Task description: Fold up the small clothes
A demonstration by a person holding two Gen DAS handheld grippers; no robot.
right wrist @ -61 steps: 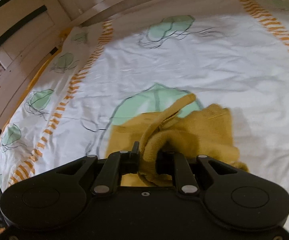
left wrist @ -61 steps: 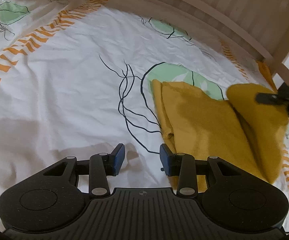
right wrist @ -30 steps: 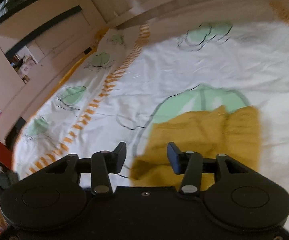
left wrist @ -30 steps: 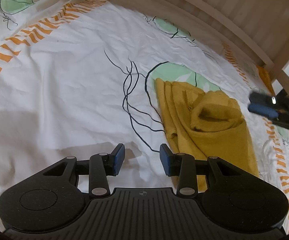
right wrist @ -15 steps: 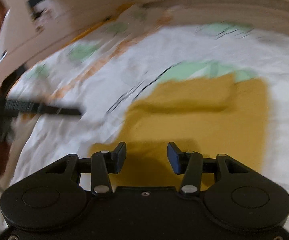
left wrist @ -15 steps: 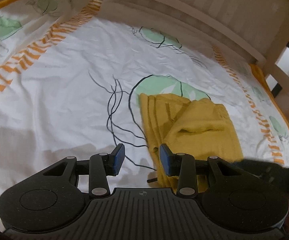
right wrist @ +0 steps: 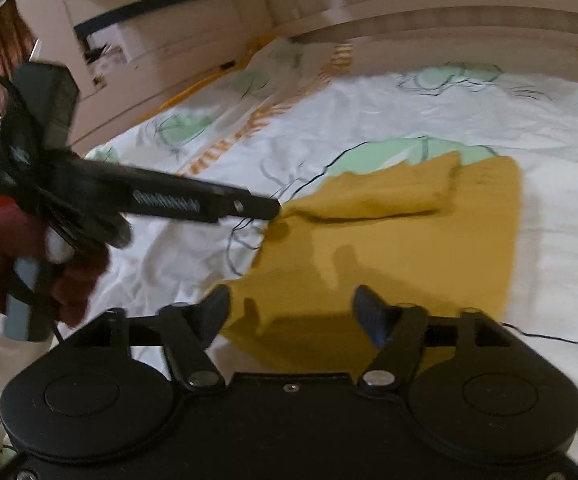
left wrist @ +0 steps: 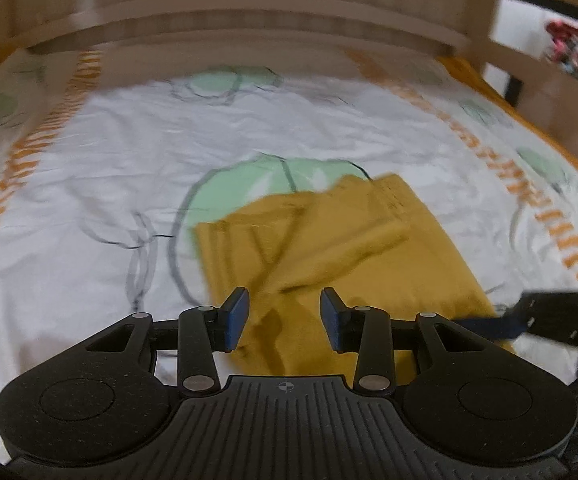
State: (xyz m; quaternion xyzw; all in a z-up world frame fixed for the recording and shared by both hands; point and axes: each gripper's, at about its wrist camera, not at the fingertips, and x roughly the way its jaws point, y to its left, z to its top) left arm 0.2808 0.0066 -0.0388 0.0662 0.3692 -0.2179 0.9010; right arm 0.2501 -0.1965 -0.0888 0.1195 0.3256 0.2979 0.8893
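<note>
You are looking at a bed (left wrist: 101,152) covered by a crumpled white sheet printed with pale green leaf shapes, black line drawings and orange striped bands. A mustard-yellow knitted garment (left wrist: 369,248) lies folded on it at centre frame, partly covering one green leaf. A pale wooden bed frame (left wrist: 249,20) runs along the top.

The white printed bedsheet (left wrist: 89,184) lies bare and open left of and beyond the mustard garment (left wrist: 353,248). A wooden headboard (left wrist: 249,20) closes the far side, and the left gripper (right wrist: 273,208) crosses the garment's left edge.
</note>
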